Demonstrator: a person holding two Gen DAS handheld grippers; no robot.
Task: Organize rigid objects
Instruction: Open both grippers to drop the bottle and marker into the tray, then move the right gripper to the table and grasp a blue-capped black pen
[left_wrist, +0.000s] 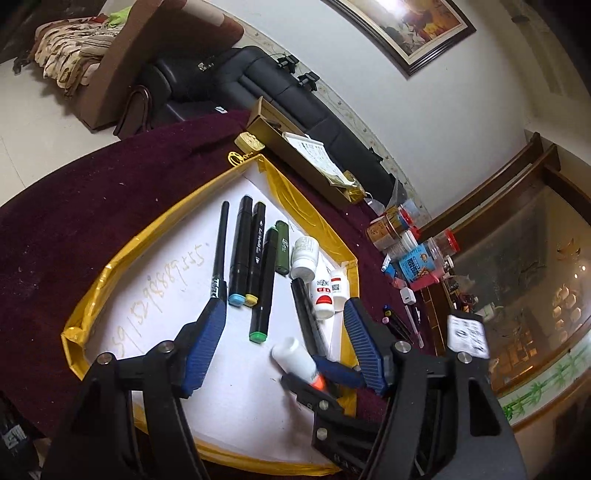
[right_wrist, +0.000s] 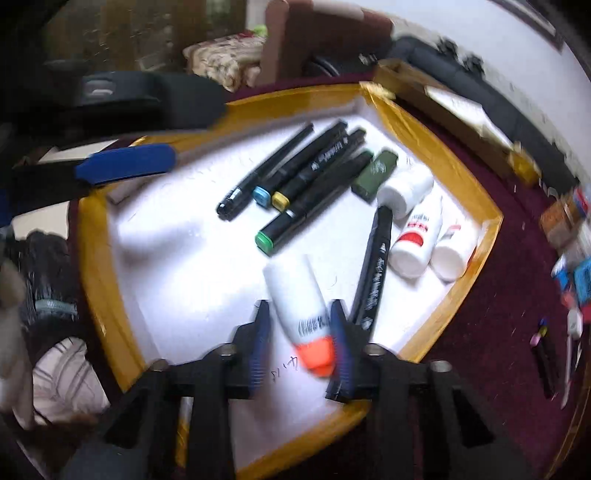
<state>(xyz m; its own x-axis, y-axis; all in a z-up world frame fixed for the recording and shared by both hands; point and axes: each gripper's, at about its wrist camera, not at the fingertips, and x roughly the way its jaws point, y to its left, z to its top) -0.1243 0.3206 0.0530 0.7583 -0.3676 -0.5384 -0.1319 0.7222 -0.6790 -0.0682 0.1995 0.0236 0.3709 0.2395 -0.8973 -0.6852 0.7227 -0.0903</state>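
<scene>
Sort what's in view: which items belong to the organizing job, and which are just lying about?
Job:
- yellow-rimmed tray
- row of black markers
- green case
- three white bottles
- loose black marker
- orange-capped white bottle, held by the right gripper
- left gripper, open

Lying about:
- cardboard box
- jars and packets
- pens on the cloth

Five markers (left_wrist: 240, 251), roughly four bottles (left_wrist: 304, 257).

Left wrist view: high, angled down across the yellow-rimmed tray (left_wrist: 110, 266) toward the wall. Right wrist view: closer, lower, blurred, facing the tray (right_wrist: 491, 225). Shared: tray interior, markers (left_wrist: 255, 254) (right_wrist: 310, 166), white bottles (left_wrist: 321, 295) (right_wrist: 417, 236).
</scene>
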